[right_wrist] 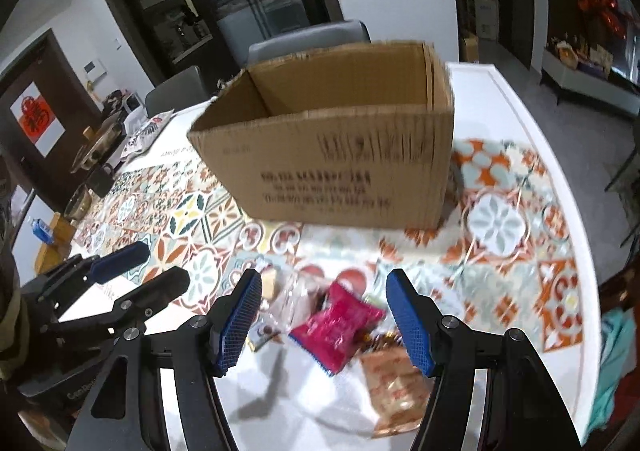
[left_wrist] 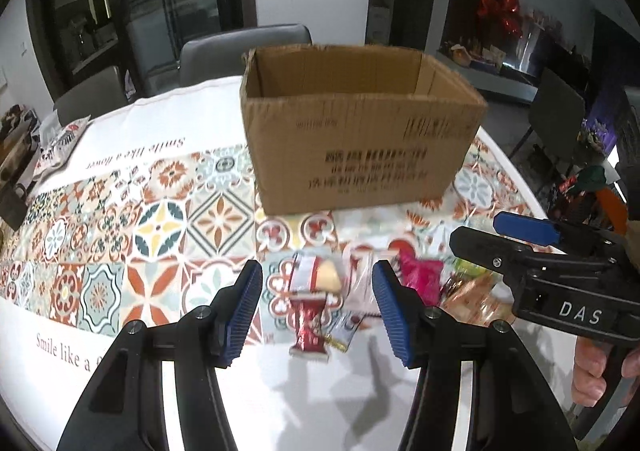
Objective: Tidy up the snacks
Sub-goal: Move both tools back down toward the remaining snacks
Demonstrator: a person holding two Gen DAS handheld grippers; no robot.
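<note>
Both claws hang over the table with their blue pads apart and nothing between them. On the left side, the left gripper (left_wrist: pixel 318 307) stands partly open, its jaws spread about half way. Under it lies a red and white snack pack (left_wrist: pixel 310 325) with a pale yellow piece showing at its top, and a small dark wrapper (left_wrist: pixel 342 333) sits just beside it. Next along is a clear plastic bag (right_wrist: pixel 298 301), then a bright pink snack bag (right_wrist: pixel 338 327) in the middle of the pile. The right gripper (right_wrist: pixel 324 319) hovers over that pink bag, jaws also about half way open, not touching it. To the right of the pink bag lies an orange and tan packet (right_wrist: pixel 394 387).

Behind the snacks stands an open cardboard box (left_wrist: pixel 360 139), upright, with dark printing on its front side. What is inside it cannot be seen. Everything rests on a tablecloth (left_wrist: pixel 160 219) with colourful tile patterns. Grey chairs (left_wrist: pixel 244 51) stand behind the table.
</note>
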